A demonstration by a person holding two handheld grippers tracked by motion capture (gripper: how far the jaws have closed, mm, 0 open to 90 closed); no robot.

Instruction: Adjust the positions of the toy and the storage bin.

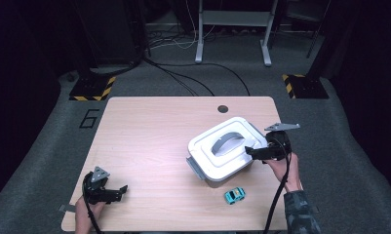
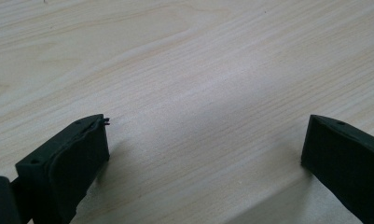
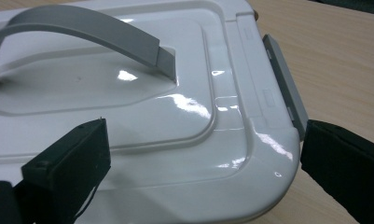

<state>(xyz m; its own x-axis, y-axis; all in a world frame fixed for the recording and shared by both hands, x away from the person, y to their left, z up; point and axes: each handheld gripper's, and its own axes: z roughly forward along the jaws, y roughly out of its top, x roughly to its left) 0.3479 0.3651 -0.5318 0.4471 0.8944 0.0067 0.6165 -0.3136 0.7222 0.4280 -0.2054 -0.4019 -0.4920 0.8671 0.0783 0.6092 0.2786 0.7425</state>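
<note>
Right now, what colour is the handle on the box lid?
Grey; the handle shows best in the right gripper view.

left claw [image 1: 116,191] agape, right claw [image 1: 254,152] agape

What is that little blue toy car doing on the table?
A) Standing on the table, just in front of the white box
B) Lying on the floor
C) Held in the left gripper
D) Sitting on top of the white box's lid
A: the toy car stands on the wooden table, just on the person's side of the white box, apart from both grippers.

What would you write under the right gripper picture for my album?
Open right gripper, one of its black fingers over the white box lid near its grey handle.
</note>
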